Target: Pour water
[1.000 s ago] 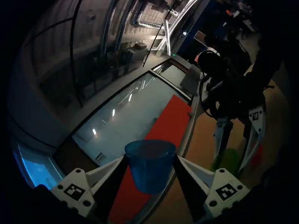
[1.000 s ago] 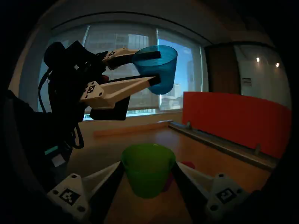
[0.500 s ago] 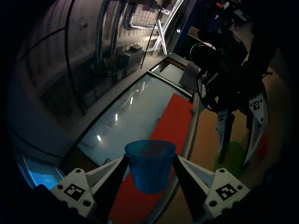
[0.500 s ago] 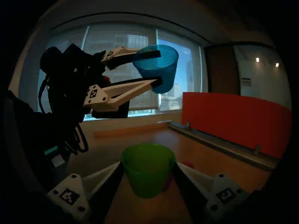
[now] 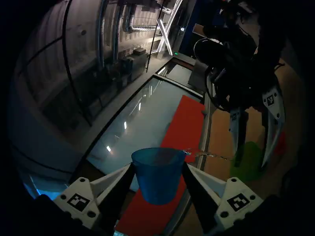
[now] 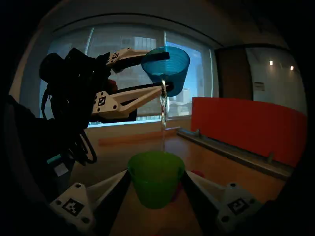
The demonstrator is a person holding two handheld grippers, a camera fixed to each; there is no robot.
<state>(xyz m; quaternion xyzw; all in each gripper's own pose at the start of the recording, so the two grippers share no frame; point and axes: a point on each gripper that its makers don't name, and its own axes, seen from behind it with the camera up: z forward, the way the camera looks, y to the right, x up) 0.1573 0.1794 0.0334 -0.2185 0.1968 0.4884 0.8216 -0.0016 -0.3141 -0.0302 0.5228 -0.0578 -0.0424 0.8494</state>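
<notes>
Over the wooden table (image 6: 212, 161), by its edge along the red divider (image 6: 252, 126), your left gripper (image 6: 169, 70) pinched the tilted blue cup (image 6: 175, 65) up high; your right gripper (image 6: 156, 185) clamped the green cup (image 6: 156, 177) directly below; a thin stream of water (image 6: 163, 114) ran between them; I'd judge the pour barely under way, most of it left; the right gripper view showed the full drop, the left gripper view the water leaving the rim.
</notes>
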